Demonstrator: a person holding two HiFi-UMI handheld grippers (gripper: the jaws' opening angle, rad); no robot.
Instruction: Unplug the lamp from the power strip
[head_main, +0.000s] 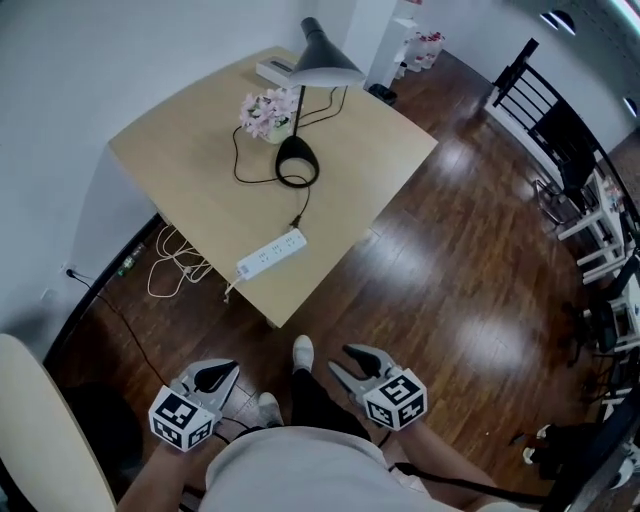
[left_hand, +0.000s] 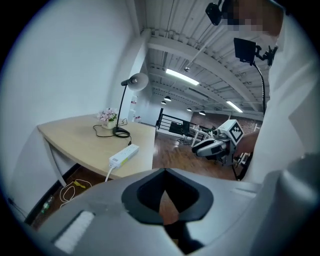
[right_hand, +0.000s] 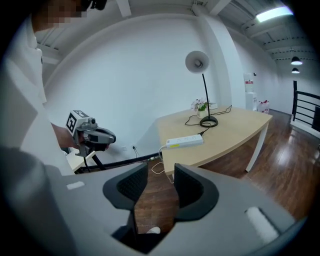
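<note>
A black desk lamp (head_main: 322, 62) stands at the far side of the light wooden table (head_main: 180, 150), its round base (head_main: 297, 161) beside a pot of pink flowers (head_main: 265, 112). Its black cord runs to a plug (head_main: 296, 222) at the end of the white power strip (head_main: 271, 254) near the table's front edge. Both grippers hang low by my body, well short of the table. My left gripper (head_main: 215, 375) has its tips together with nothing in them. My right gripper (head_main: 358, 362) is open and empty. The strip (right_hand: 184, 141) shows ahead in the right gripper view.
A white chair back (head_main: 40, 430) rises at the bottom left. Loose white cables (head_main: 175, 265) lie on the dark wood floor under the table's left side. Black railings and chairs (head_main: 560, 130) stand far right. My white shoes (head_main: 302, 352) are between the grippers.
</note>
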